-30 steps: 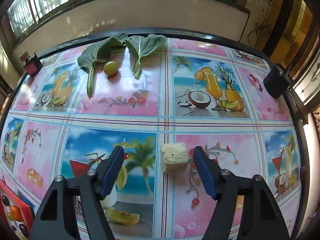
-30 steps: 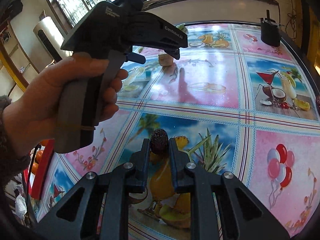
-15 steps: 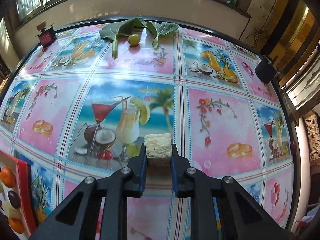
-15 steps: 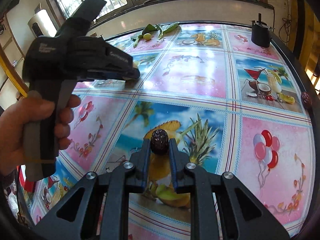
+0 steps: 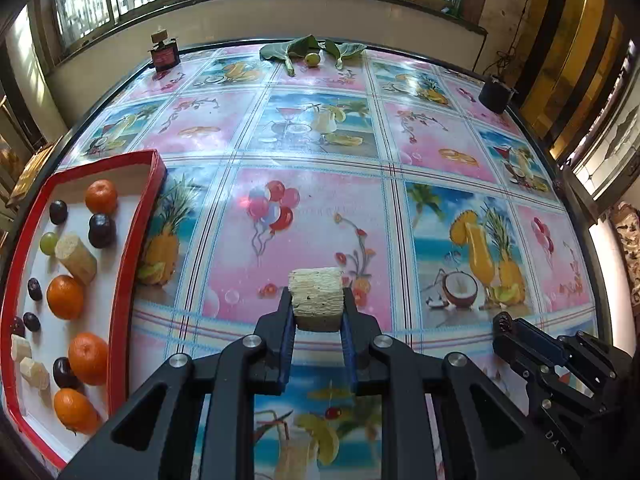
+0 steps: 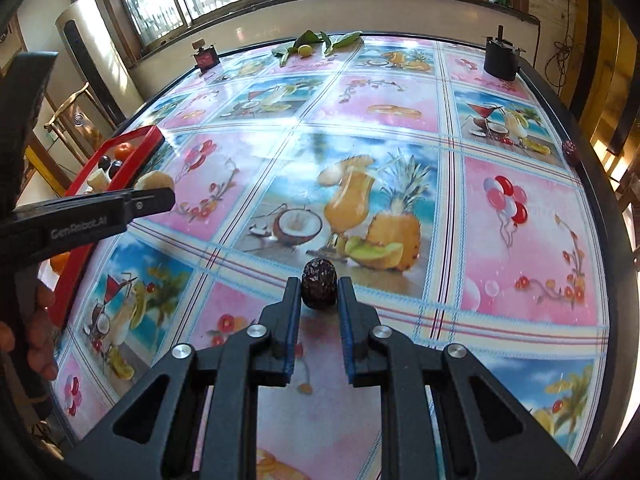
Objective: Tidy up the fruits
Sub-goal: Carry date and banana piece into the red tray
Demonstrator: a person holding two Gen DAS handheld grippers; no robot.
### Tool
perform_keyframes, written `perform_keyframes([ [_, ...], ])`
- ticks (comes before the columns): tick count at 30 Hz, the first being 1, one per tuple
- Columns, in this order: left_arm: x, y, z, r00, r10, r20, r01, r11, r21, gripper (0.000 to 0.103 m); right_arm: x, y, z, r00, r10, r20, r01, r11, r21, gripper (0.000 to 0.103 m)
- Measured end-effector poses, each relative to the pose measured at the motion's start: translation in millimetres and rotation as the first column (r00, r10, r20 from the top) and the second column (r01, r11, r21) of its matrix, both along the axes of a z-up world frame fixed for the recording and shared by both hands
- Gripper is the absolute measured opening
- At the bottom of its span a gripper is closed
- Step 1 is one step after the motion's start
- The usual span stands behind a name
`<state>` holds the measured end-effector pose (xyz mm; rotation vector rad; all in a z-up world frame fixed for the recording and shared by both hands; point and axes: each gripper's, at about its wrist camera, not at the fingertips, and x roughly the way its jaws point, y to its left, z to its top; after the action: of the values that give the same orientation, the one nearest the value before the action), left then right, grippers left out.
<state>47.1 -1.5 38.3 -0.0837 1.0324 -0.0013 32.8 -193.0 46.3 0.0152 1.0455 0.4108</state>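
My left gripper (image 5: 317, 300) is shut on a pale yellow cut chunk of fruit (image 5: 316, 298), held above the table; the right wrist view shows this gripper (image 6: 154, 196) from the side, near the red tray (image 6: 136, 148). A dark wrinkled date (image 6: 319, 285) sits between the fingertips of my right gripper (image 6: 319, 290), which is shut on it. The red-rimmed white tray (image 5: 138, 216) lies at the left and holds several oranges (image 5: 65, 297), dark plums (image 5: 102, 230), a green grape (image 5: 49, 242) and pale chunks (image 5: 75, 258). A green fruit (image 5: 312, 58) rests between leaves at the far edge.
The table (image 5: 320, 208) wears a glossy fruit-print cloth. A small red box (image 5: 165, 56) stands at the far left, a black holder (image 5: 495, 94) at the far right. A second date (image 6: 568, 147) lies by the right edge. A hand (image 6: 38, 336) grips the left tool.
The left gripper closed on the pale chunk and carried it back toward the near side, bringing the red tray into view. The right gripper kept the date and drew back a little.
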Motion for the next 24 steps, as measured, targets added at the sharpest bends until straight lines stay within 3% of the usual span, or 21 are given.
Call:
perform_keyframes([
  [11,-52.0,41.0,18.4,1.000,-0.014,0.026,0.015,0.998,-0.057,0.020,-32.8,52.3,15.0,1.000,0.019,0.002,-0.019,1.000,-0.013,0.020],
  [24,-70.2,136.4,32.9,0.991,0.113,0.072,-0.110,0.993,-0.052,0.020,-23.7,166.5,41.3,0.986,0.160,0.037,-0.161,0.986,0.049,0.020],
])
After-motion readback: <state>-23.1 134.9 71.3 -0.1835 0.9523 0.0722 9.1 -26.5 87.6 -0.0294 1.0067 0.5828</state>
